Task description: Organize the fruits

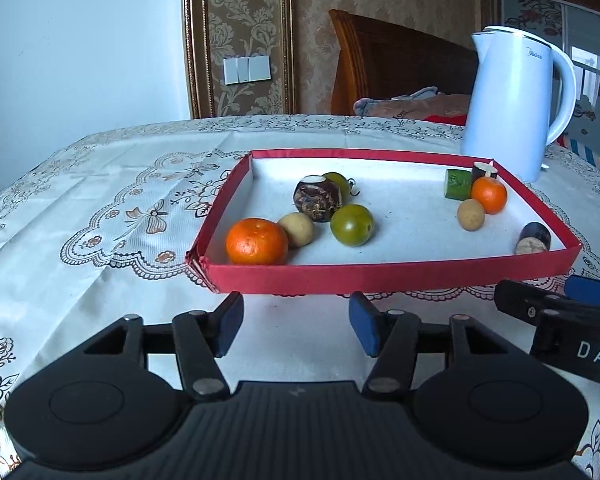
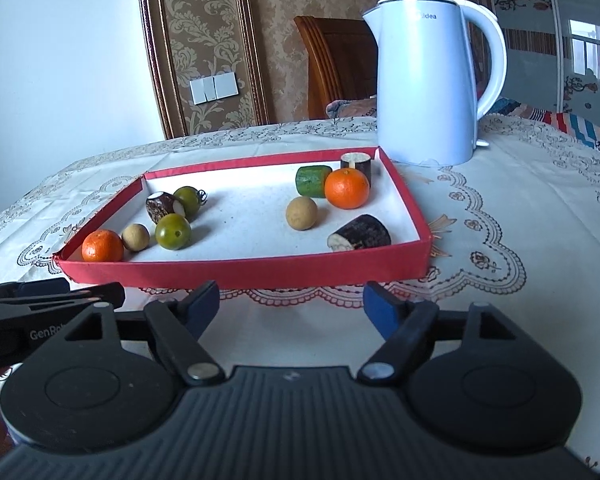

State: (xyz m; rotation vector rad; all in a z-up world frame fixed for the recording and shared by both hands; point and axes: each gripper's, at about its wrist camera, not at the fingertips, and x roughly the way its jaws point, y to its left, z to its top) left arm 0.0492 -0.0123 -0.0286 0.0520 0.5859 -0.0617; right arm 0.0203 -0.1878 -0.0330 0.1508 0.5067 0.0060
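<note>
A shallow red tray (image 1: 380, 274) (image 2: 240, 270) holds fruit in two groups. On its left lie an orange (image 1: 256, 241) (image 2: 102, 245), a tan longan (image 1: 297, 229) (image 2: 135, 237), a green fruit (image 1: 352, 225) (image 2: 173, 231), a dark cane piece (image 1: 316, 198) (image 2: 162, 206) and a second green fruit (image 2: 188, 200). On its right lie an orange (image 1: 489, 195) (image 2: 347, 189), a longan (image 1: 471, 214) (image 2: 301, 213), a green cane piece (image 1: 458, 184) (image 2: 313, 181) and two dark cane pieces (image 2: 360, 237) (image 2: 356, 164). My left gripper (image 1: 296, 326) and my right gripper (image 2: 294, 308) are open and empty, just before the tray's near wall.
A white electric kettle (image 1: 516, 100) (image 2: 432, 80) stands behind the tray's far right corner. A lace-patterned tablecloth (image 1: 100, 200) covers the table. A wooden chair (image 1: 380, 60) stands beyond the far edge. The right gripper shows at the left view's right edge (image 1: 560, 308).
</note>
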